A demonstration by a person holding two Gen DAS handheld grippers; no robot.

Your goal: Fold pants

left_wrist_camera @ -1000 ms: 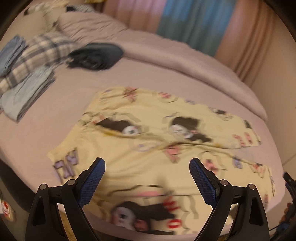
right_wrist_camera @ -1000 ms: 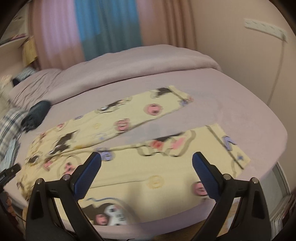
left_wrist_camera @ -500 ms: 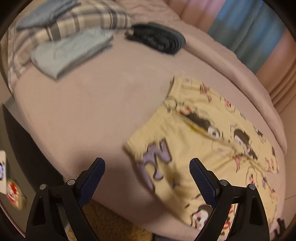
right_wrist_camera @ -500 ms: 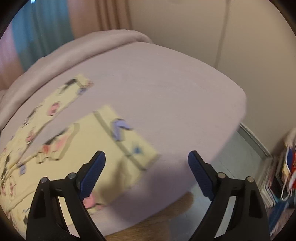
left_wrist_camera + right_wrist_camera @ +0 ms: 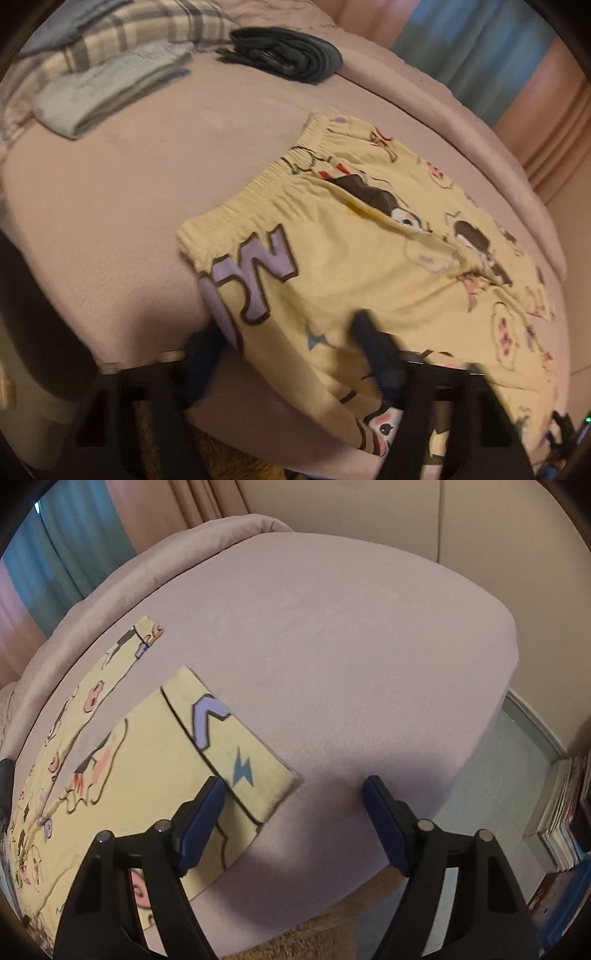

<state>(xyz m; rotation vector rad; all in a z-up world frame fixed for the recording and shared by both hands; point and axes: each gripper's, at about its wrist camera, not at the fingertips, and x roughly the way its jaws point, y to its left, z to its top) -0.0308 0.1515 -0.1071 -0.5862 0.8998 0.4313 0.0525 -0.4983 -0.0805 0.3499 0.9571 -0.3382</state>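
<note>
Both my grippers now lower and nearer the yellow pants (image 5: 369, 266), left gripper (image 5: 288, 354) closing astride the waistband corner, grip unclear, right gripper (image 5: 293, 794) narrowing, unclenched over the hem corner on the bed (image 5: 351, 664).

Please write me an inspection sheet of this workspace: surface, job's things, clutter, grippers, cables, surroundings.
Surface: mauve bed, sheet smooth.
Job's things: yellow printed pants lying flat, waistband to the left, leg hem to the right.
Clutter: folded clothes pile and dark folded garment at the far side.
Grippers: left gripper blurred, has just been closing, pants edge between its fingers; right gripper open, also closing, over the hem corner.
Cables: nothing seen.
Surroundings: curtains, wall, stacked books on the floor.
</note>
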